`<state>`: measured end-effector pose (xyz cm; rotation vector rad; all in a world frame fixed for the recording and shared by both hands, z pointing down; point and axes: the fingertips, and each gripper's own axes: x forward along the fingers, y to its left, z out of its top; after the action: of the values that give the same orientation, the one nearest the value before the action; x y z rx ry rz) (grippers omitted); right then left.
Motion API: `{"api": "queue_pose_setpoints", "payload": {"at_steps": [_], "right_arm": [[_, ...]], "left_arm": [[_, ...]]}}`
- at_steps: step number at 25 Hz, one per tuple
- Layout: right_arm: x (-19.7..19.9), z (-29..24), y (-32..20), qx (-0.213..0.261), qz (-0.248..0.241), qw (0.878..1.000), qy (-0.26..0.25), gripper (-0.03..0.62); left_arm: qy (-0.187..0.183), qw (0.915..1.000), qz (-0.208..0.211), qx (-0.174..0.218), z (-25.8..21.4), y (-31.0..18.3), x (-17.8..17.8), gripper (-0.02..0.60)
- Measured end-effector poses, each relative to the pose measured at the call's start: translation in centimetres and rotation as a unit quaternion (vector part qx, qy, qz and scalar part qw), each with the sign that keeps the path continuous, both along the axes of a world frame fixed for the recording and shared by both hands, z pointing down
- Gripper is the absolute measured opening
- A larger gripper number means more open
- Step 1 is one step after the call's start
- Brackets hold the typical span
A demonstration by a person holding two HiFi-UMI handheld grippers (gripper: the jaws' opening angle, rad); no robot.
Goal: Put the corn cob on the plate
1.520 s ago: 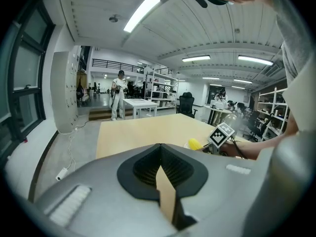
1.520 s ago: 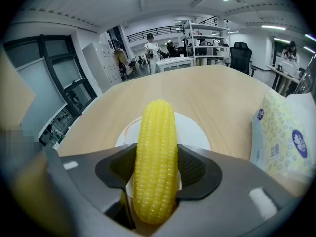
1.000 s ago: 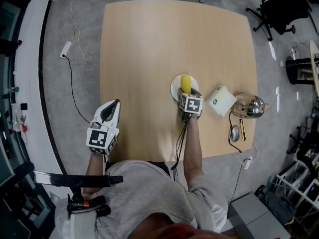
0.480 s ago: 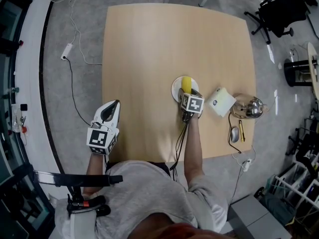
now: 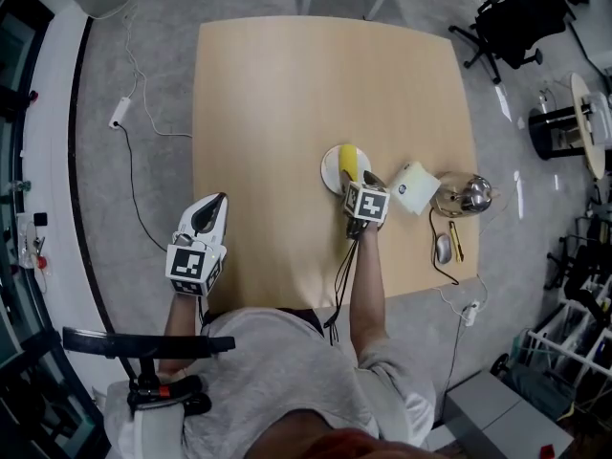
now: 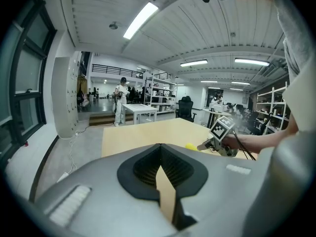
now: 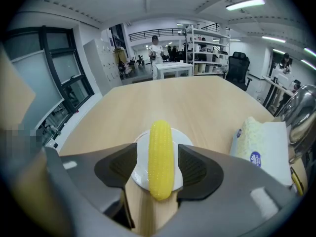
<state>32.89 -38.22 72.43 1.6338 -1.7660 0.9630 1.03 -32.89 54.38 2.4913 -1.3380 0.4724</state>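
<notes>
A yellow corn cob (image 5: 350, 163) lies on the small white plate (image 5: 332, 168) near the table's middle, its near end sticking out past the rim. In the right gripper view the corn cob (image 7: 161, 159) sits between the jaws of my right gripper (image 7: 158, 164), on the plate (image 7: 141, 168). Those jaws stand open, with a gap at the left pad. In the head view my right gripper (image 5: 361, 179) is just behind the plate. My left gripper (image 5: 224, 197) hovers at the table's left edge, far from the plate. Its jaws (image 6: 160, 149) are shut on nothing.
A white tissue pack (image 5: 414, 188) lies right of the plate, with a shiny metal kettle (image 5: 469, 195) beyond it. A mouse (image 5: 443, 248) and a yellow pen (image 5: 456, 242) sit near the table's right front corner. The wooden table (image 5: 287, 94) stretches away behind the plate.
The head view has shifted slightly. Both grippers and the corn cob keep about the same places.
</notes>
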Motion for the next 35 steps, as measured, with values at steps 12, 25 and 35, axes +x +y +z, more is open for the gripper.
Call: {"api": "queue_pose_setpoints", "payload": {"at_steps": [12, 25, 35], "right_arm": [[-0.7, -8.3, 3.3, 0.097, 0.039, 0.995, 0.004, 0.241], [-2.4, -16.9, 10.4, 0.190, 0.090, 0.978, 0.004, 0.205], [-4.0, -20.3, 17.5, 0.245, 0.122, 0.961, 0.025, 0.132]], "left_arm": [[0.006, 0.9989, 0.026, 0.039, -3.4, 2.1, -0.9, 0.020], [0.028, 0.9936, 0.070, 0.084, -6.7, 4.8, -1.1, 0.020], [0.040, 0.9879, 0.102, 0.110, -7.7, 8.0, -2.7, 0.020]]}}
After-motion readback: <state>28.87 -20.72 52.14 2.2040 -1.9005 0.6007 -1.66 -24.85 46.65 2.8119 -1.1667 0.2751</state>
